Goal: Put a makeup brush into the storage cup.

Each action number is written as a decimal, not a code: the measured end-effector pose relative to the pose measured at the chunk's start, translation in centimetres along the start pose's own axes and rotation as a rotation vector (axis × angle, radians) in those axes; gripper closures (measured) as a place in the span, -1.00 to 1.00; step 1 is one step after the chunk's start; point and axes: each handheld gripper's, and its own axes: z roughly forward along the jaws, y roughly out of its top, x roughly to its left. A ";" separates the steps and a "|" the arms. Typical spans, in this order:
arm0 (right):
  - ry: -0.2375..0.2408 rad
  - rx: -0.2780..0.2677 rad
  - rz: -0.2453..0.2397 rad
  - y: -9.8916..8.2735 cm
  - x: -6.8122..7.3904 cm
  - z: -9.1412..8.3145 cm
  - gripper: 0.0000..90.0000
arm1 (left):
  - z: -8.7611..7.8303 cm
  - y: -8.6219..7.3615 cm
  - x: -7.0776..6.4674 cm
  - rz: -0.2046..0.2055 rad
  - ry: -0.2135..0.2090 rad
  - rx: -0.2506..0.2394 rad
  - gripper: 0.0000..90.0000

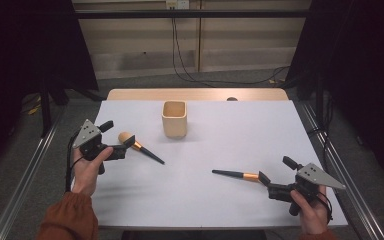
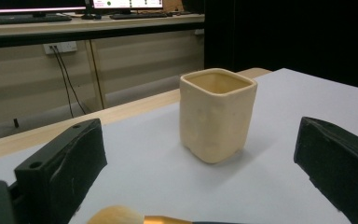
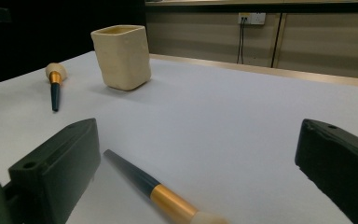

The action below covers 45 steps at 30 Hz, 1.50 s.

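Two makeup brushes with dark handles, gold ferrules and pale bristle heads lie on the white table, one at each claw. The left brush (image 1: 139, 146) rests near the left edge, its bristle head just in front of the left claw (image 1: 125, 143), handle pointing toward the middle. The right brush (image 1: 239, 174) lies toward the near right corner, its bristle end at the right claw (image 1: 264, 178) and its handle tip pointing left. Both claws stand wide apart, clamped on nothing; in each gripper view the brush sits low between the two black jaws.

The work in hand looks like picking up the brushes, probably to stand them in the cream square ceramic cup (image 1: 174, 118), which sits upright toward the far edge, about mid-width, well apart from both brushes. To do it well, each claw should come down with the jaws straddling the gold ferrule or the handle just behind it, not the soft bristles, and close squarely so the brush does not pivot. The handles are thin and lie flat, so the jaw tips must reach table level.

The cup (image 2: 216, 114) appears empty as far as its rim allows a look inside.
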 end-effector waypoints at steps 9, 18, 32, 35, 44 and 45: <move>0.000 0.002 0.003 0.0 -0.1 0.0 -1.00 | 1.0 0.6 0.8 0.001 0.012 0.004 -0.96; 0.002 0.005 0.004 0.0 -0.1 0.1 -1.00 | 2.7 1.4 1.8 0.035 0.011 0.035 -0.96; 0.004 0.009 -0.005 -0.1 -0.2 0.1 -1.00 | 5.0 2.4 3.2 0.059 0.032 0.058 -0.95; 0.002 0.011 -0.002 -0.2 -0.2 0.2 -1.00 | 5.5 2.8 3.2 0.092 0.028 0.088 -0.94; 0.003 0.011 -0.003 -0.2 -0.2 0.1 -1.00 | 5.8 4.1 3.5 0.141 -0.016 0.214 -0.93; 0.003 0.012 -0.004 -0.2 -0.2 0.1 -1.00 | 5.9 4.2 3.5 0.153 -0.020 0.234 -0.93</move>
